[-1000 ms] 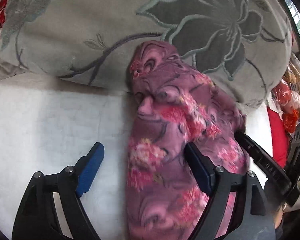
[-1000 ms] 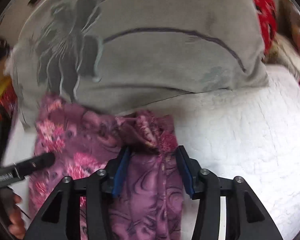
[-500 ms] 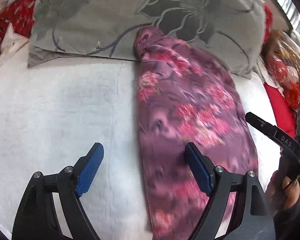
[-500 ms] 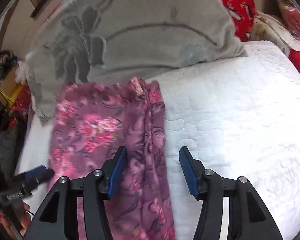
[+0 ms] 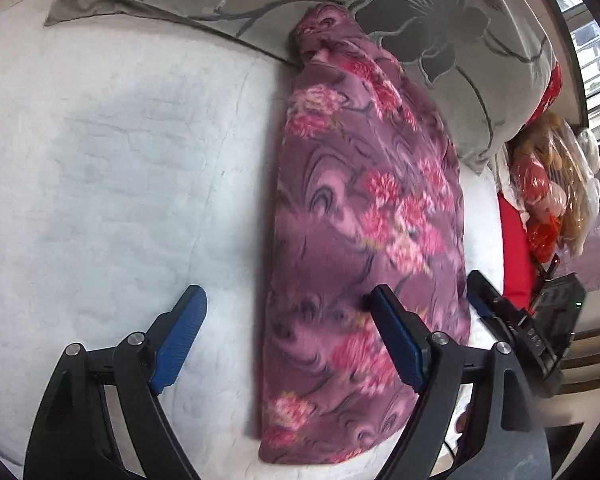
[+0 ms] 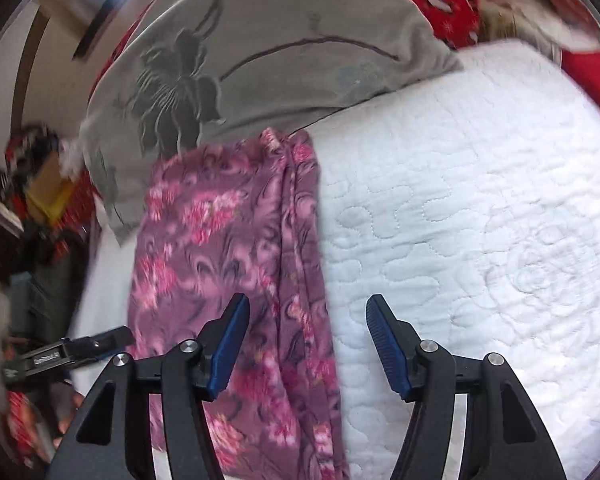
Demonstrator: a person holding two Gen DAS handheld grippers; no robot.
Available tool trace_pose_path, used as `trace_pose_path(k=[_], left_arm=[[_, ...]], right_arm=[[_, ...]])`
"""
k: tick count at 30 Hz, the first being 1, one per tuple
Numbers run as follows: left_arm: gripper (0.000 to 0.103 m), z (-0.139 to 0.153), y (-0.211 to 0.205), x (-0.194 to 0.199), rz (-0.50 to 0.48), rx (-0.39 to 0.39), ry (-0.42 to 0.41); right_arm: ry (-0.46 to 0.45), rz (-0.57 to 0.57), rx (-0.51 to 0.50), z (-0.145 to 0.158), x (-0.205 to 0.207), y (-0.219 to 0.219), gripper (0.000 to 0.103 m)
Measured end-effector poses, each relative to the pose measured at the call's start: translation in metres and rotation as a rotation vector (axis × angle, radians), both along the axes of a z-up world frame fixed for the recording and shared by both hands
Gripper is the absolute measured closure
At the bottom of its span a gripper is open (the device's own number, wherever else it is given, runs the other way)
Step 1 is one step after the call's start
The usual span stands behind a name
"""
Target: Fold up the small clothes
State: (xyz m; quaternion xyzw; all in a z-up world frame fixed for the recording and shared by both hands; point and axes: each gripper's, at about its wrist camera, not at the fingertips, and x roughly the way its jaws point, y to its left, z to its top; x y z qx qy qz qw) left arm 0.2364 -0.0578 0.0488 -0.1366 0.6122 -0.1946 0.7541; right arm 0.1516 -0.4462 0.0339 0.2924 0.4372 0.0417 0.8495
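A purple garment with pink flowers [image 5: 356, 220] lies folded into a long strip on the white quilted bed [image 5: 120, 168], its far end against a grey pillow. My left gripper [image 5: 288, 336] is open and empty above the garment's left edge. My right gripper [image 6: 306, 348] is open and empty above the garment's [image 6: 228, 248] right edge and the quilt [image 6: 480, 220]. The right gripper also shows at the right of the left wrist view [image 5: 512, 320], and the left gripper at the left of the right wrist view [image 6: 72, 354].
A large grey pillow with a dark flower print [image 5: 400, 12] lies across the head of the bed, also in the right wrist view [image 6: 260, 52]. Red cloth and plastic-wrapped items [image 5: 548, 184] sit past the bed's right side.
The right gripper has opened and let go of the garment. Both grippers have pulled back from the pillow, so more of the garment and bed shows.
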Motion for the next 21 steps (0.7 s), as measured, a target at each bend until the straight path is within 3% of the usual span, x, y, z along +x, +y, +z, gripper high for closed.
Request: trace_pose_path(k=[2, 9, 12, 14, 15, 18, 21], left_arm=[[0.018, 0.006, 0.001, 0.001, -0.032, -0.002, -0.026], [0.018, 0.005, -0.015, 0.007, -0.085, -0.019, -0.054], [0.020, -0.001, -0.039, 0.009, -0.082, 0.006, -0.080], [0.039, 0.000, -0.043, 0.008, -0.072, 0.024, -0.109], [0.045, 0.000, -0.049, 0.007, -0.072, 0.037, -0.129], [0.073, 0.008, -0.050, 0.003, -0.086, 0.055, -0.180], [0.079, 0.018, -0.046, -0.002, -0.100, 0.063, -0.212]], right_arm=[[0.000, 0.018, 0.067, -0.015, 0.014, 0.006, 0.040], [-0.051, 0.055, 0.118, -0.022, 0.046, 0.025, 0.038], [-0.046, 0.070, 0.036, -0.017, 0.049, 0.033, 0.051], [-0.059, 0.084, -0.027, -0.011, 0.047, 0.039, 0.066], [-0.062, 0.086, -0.060, -0.008, 0.046, 0.041, 0.079], [-0.075, 0.085, -0.130, 0.001, 0.042, 0.049, 0.081], [-0.089, 0.066, -0.211, 0.010, 0.037, 0.063, 0.081]])
